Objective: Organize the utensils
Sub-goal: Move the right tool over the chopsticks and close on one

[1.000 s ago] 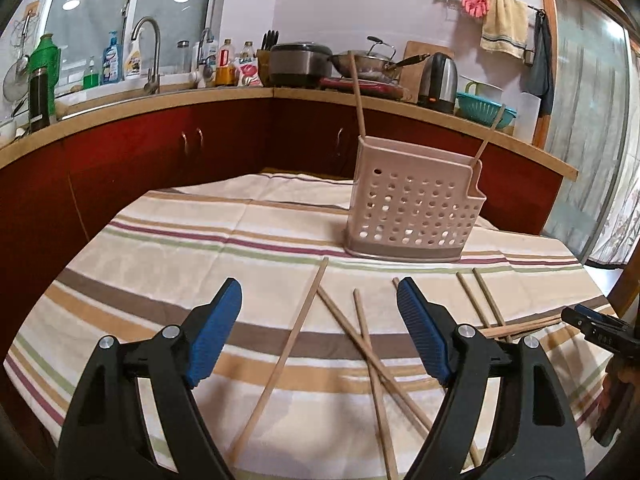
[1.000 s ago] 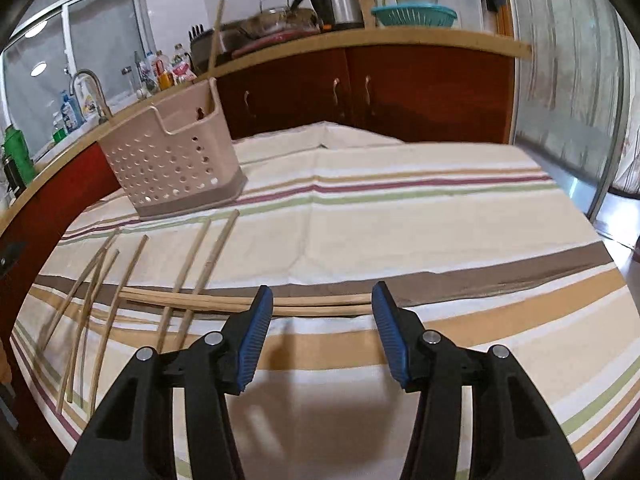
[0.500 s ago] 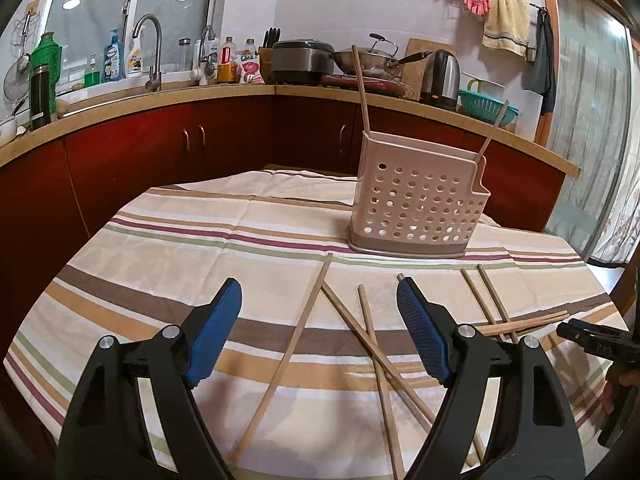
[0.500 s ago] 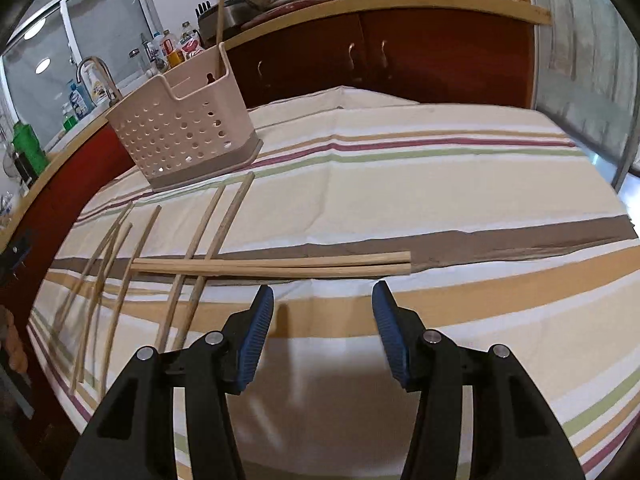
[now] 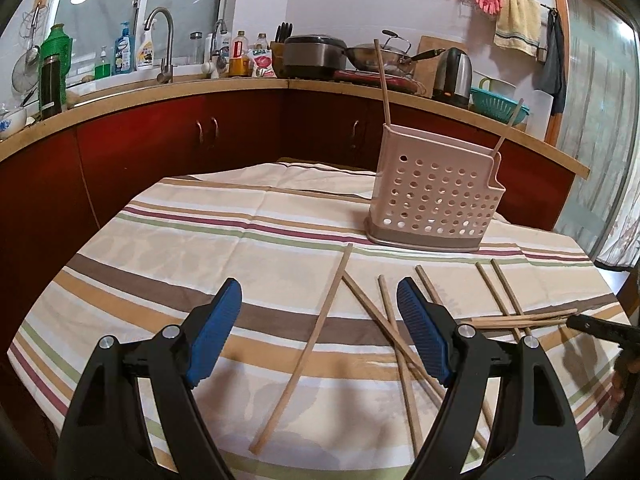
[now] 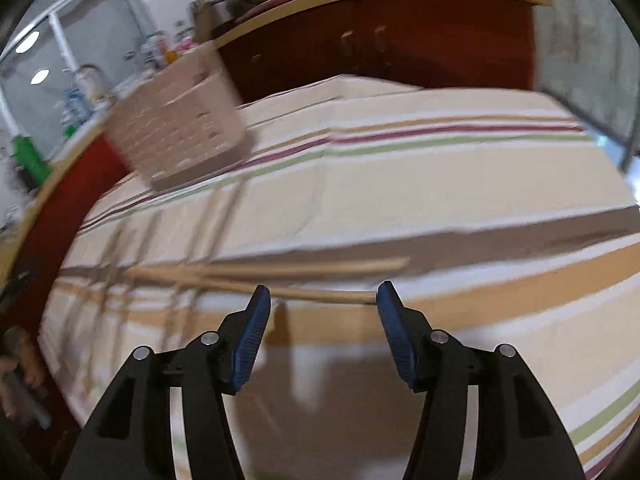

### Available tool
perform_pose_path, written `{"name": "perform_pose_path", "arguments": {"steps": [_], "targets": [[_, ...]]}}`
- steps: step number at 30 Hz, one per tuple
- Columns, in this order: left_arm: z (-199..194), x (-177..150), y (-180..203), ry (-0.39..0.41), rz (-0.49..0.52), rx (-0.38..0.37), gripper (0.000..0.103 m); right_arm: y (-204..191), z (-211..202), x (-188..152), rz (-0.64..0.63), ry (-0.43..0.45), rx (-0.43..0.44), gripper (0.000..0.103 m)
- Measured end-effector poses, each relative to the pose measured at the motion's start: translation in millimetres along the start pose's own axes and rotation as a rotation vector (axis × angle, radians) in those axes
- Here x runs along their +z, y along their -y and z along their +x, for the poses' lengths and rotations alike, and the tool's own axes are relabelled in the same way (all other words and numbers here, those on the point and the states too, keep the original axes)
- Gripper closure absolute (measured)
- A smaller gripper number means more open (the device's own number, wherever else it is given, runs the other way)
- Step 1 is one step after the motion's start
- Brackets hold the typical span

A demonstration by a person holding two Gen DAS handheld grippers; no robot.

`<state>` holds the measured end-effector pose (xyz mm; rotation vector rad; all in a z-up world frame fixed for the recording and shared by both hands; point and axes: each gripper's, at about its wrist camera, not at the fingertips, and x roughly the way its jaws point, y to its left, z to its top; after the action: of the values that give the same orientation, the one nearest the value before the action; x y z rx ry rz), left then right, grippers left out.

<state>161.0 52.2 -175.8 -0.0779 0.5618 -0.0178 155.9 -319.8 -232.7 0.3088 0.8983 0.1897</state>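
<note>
While loose wooden chopsticks [image 5: 308, 346] lie scattered over the striped tablecloth [image 5: 224, 248], two more already stand in the pink perforated holder [image 5: 434, 194], one leaning toward eleven o'clock and the other toward one o'clock. That holder sits upright on the cloth at about one o'clock from the left gripper [image 5: 319, 328], well apart from it. Several sticks cross one another just beyond the left gripper's blue pads [image 5: 420, 338], and a pair lies crosswise at three o'clock. The left gripper hangs above the cloth, jaws spread wide and gripping nothing. In the blurred right wrist view, the right gripper [image 6: 323, 306] points down at a crosswise pair of chopsticks [image 6: 320, 294]; its jaws are opening, with the nearer stick's end between the tips, and whether a pad touches it I cannot tell. Behind the table runs a red-fronted kitchen counter [image 5: 240, 92] with a faucet [image 5: 164, 48], pots and a kettle [image 5: 454, 70].
</note>
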Motion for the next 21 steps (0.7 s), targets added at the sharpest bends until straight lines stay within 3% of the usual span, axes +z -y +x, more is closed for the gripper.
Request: {"name": "perform_pose_path", "arguments": {"steps": [5,14,17,21], "targets": [[1,-3,-5,-0.006,-0.009,0.01,0.025,-13,-7,-9,-0.053,0.018,-0.001,0.047],[-2,-5,-12,-0.013,-0.018,0.014,0.025,-21,8,-4,-0.14,-0.025,-0.01,0.047],[-2,-5,-13,-0.011,-0.019,0.014,0.025,-28,0,-9,-0.159,-0.065,0.067,0.049],[-1,-5,-14,-0.012,-0.022,0.015,0.025,-33,-6,-5,-0.195,-0.021,0.025,0.049]]}}
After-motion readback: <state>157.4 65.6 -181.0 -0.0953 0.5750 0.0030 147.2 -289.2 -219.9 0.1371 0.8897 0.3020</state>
